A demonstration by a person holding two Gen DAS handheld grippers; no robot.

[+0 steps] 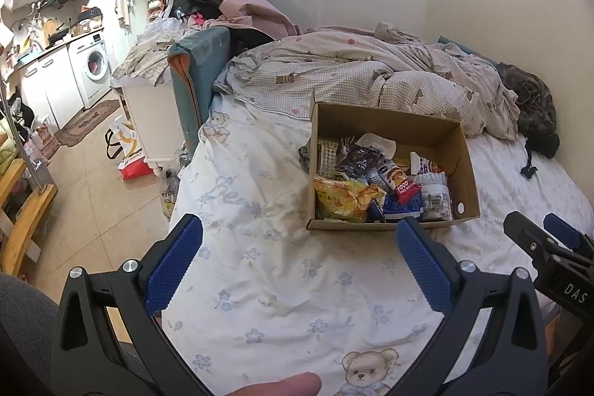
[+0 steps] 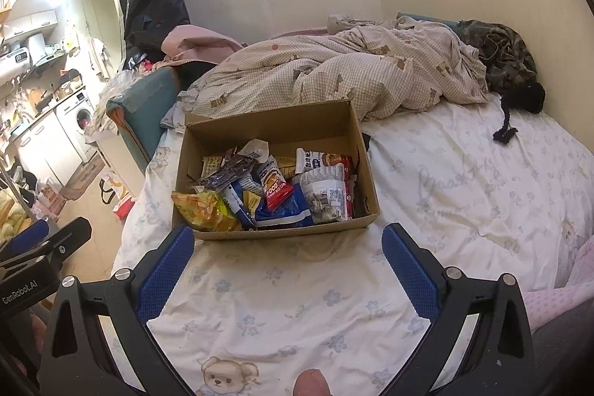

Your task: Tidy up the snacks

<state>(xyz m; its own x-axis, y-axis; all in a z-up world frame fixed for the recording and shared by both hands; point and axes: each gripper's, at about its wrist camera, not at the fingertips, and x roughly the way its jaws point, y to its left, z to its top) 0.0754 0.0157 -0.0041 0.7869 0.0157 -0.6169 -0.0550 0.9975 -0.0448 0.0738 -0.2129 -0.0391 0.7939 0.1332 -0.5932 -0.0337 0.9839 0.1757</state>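
An open cardboard box (image 1: 468, 166) (image 2: 365, 188) stands on the bed, filled with several snack packets. Among them are a yellow crinkled bag (image 1: 343, 197) (image 2: 206, 208), a red "FOOD" packet (image 1: 406, 190) (image 2: 277, 193), a blue packet (image 2: 286, 216) and a white packet (image 1: 438, 197) (image 2: 326, 193). My left gripper (image 1: 299, 232) hovers open above the sheet, just in front of the box, holding nothing. My right gripper (image 2: 287, 244) is open too, empty, right before the box's near wall. The right gripper also shows at the left wrist view's right edge (image 1: 545, 232).
A crumpled checked duvet (image 1: 356, 69) (image 2: 334, 77) lies behind the box. A dark camouflage garment (image 2: 497, 51) sits by the wall. The white bear-print sheet (image 2: 464, 180) stretches right of the box. Off the bed's left edge are bags on the floor (image 1: 126, 151) and a kitchen with a washing machine (image 1: 92, 65).
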